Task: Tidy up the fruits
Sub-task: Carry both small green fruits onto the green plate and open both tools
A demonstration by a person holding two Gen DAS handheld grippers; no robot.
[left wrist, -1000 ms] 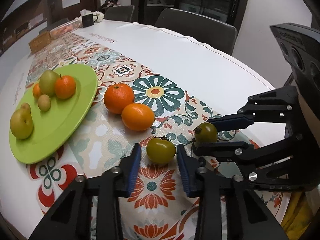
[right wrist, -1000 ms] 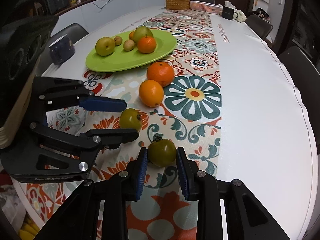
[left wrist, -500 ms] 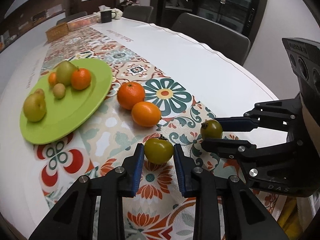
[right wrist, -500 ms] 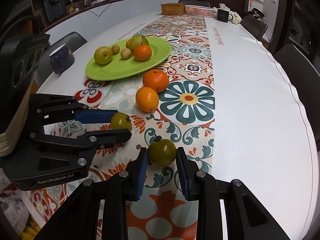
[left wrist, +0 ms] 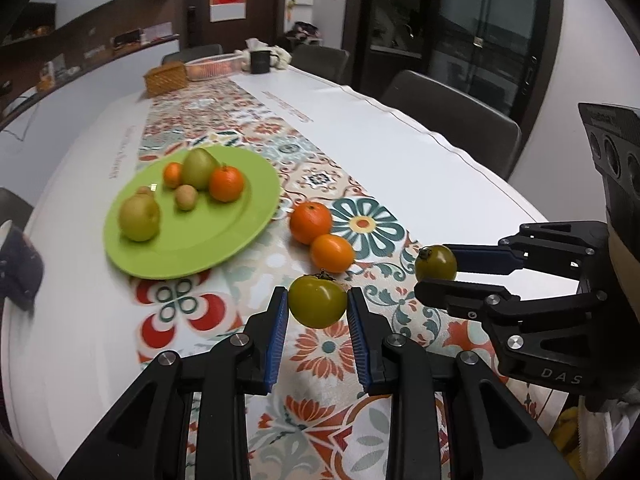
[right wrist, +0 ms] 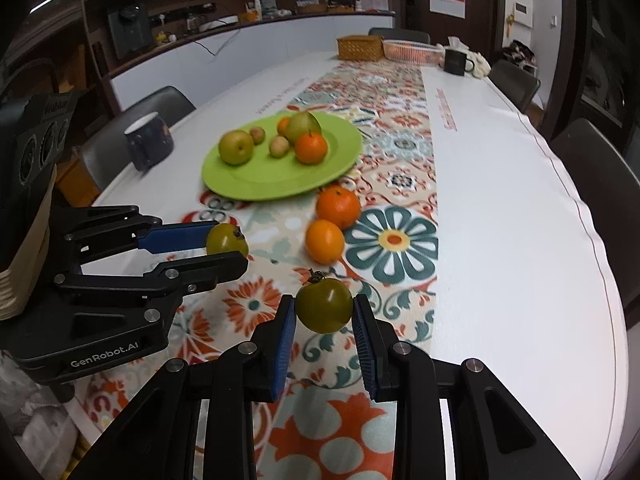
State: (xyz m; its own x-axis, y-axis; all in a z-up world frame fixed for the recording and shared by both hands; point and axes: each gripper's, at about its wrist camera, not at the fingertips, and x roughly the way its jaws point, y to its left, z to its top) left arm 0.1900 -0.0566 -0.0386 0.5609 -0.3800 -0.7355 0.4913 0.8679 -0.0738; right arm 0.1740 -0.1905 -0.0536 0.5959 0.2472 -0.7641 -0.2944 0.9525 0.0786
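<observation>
Both tilted downward above the worktop (left wrist: 400, 148), the left tool (left wrist: 318, 304) and right tool (right wrist: 324, 308) each clench a green tomato, two oranges (left wrist: 311, 222) lying just ahead.

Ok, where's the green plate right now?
In the left wrist view the green plate sits left of centre on the patterned runner, just beyond the two loose oranges.

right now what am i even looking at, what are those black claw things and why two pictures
Those are two hand-held grippers a person carries, one per hand, each with a camera looking along its fingers. So one picture is from the left gripper, the other from the right gripper, and each sees the other at its side. Each is shut on a green tomato: the left tomato and the right tomato. On the patterned table runner sit two oranges beside a green plate holding more fruit.
</observation>
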